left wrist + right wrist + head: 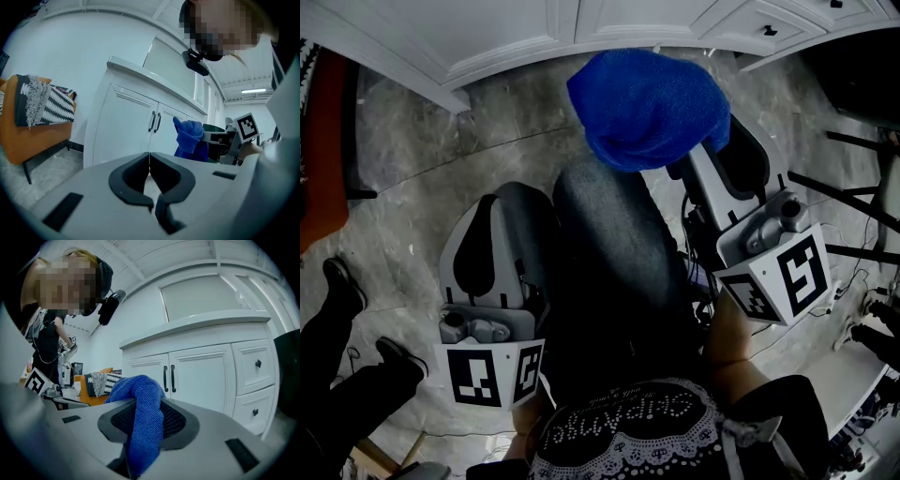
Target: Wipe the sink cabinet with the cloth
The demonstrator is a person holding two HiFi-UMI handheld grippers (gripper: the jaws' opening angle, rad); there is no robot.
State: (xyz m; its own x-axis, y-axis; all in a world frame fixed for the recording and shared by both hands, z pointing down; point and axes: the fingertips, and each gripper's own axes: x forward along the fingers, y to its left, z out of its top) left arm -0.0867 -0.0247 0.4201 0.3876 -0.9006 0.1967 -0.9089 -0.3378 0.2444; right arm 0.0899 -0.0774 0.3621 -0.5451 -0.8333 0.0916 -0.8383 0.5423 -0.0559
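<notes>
The right gripper (146,416) is squeezed shut on a soft blue cloth (647,108). The cloth hangs over its jaws, a little way in front of the white sink cabinet with dark handles (206,376). The left gripper (150,161) is farther back from the cabinet, its jaws pressed together with nothing in them. The white letters on the person's black top (628,424) are too curly to read.
</notes>
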